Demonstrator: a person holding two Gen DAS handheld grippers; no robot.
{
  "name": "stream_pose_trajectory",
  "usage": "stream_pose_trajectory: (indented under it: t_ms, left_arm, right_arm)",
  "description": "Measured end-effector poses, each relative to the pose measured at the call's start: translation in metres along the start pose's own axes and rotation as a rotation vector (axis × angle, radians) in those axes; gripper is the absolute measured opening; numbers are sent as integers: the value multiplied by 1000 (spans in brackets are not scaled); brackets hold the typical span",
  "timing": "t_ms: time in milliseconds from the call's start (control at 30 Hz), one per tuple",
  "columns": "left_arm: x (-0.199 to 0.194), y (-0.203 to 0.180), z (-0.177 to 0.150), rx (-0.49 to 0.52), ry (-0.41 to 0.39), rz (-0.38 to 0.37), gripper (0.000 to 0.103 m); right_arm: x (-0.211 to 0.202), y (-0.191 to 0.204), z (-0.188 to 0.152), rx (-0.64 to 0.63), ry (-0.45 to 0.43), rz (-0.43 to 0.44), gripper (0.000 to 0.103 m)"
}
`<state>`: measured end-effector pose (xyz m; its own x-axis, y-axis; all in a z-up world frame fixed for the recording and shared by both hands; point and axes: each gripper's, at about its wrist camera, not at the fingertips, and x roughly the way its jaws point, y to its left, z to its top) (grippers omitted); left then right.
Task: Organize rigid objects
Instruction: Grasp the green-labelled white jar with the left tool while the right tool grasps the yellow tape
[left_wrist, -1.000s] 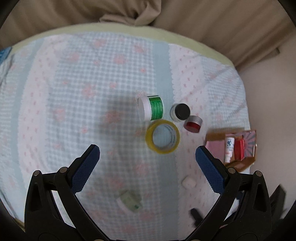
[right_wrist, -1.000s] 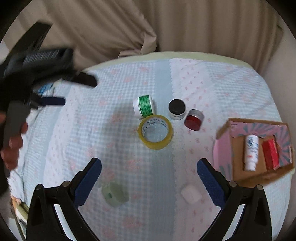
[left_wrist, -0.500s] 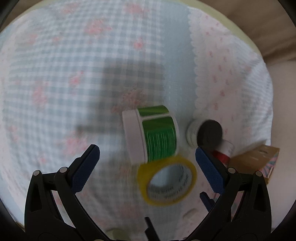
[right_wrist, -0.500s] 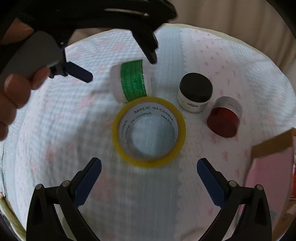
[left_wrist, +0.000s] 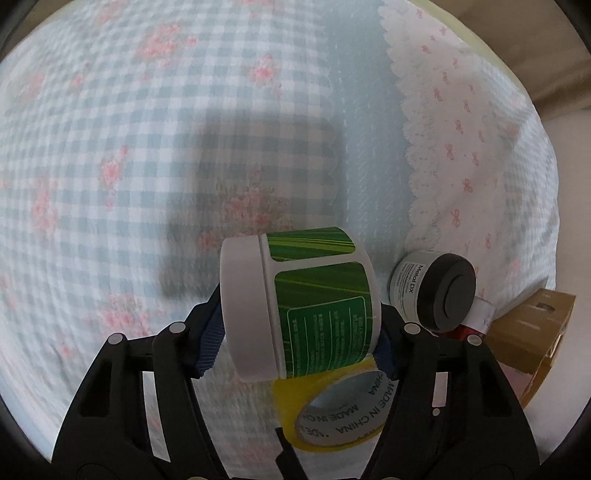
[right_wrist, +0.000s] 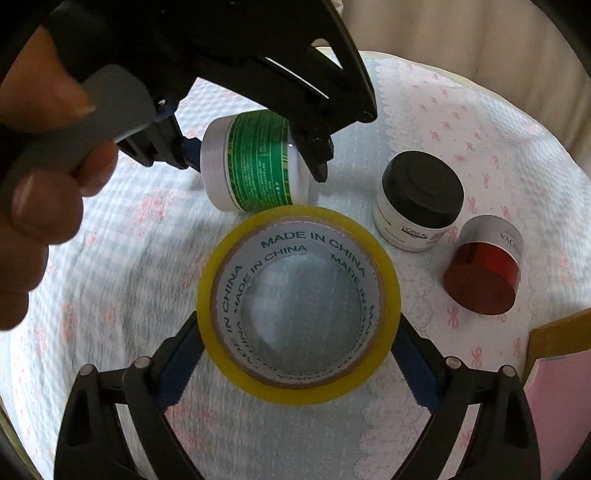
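Note:
A white jar with a green label (left_wrist: 317, 306) lies on its side on the checked bedspread (left_wrist: 184, 147). My left gripper (left_wrist: 297, 332) is closing on it, one blue pad on the lid and the other on the base. In the right wrist view the same jar (right_wrist: 258, 173) sits between the left gripper's fingers (right_wrist: 317, 166). Just in front lies a yellow tape roll (right_wrist: 299, 218) flat on the cloth. My right gripper (right_wrist: 299, 354) is closing around it, and its pads touch the roll's left and right sides.
A white jar with a black lid (right_wrist: 417, 199) and a red jar (right_wrist: 484, 273) stand to the right of the tape. A cardboard box (right_wrist: 554, 339) with a pink lining sits at the bed's right edge. A person's hand (right_wrist: 37, 221) holds the left gripper's handle.
Both grippers came down to the bed. The left jaws went from wide open to closed on the green jar. The right jaws drew in around the tape roll.

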<state>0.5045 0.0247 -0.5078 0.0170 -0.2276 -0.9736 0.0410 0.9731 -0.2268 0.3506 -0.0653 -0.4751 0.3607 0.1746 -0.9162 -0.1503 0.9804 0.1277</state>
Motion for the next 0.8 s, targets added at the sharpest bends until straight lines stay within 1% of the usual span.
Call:
stream_pose_trajectory:
  t_ms: [167,367,500,600,733,800]
  left_arm:
    - [-11,4,-1,8,-28,-2,59]
    - [-34,16,-18,-8,-63,-11,56]
    - [-50,29,-28,-8,-83,-16,56]
    - [-70,35,-41,-10,-106,-30,56]
    - [-101,36,-61,-1,-143,-51,56]
    - [-124,35,-75,6,-164,-68,56]
  right_arm:
    - [-3,4,2,-1,3,-12,93]
    - [-15,12,-2,12,-3,-24,93]
    - [-34,17,-11,26,-11,-34,93]
    - [-52,20,-18,41,-20,-34,92]
    - [-88,24,-24,75,-40,-36,91]
    - [-110,18,-23,91,-56,-40,90]
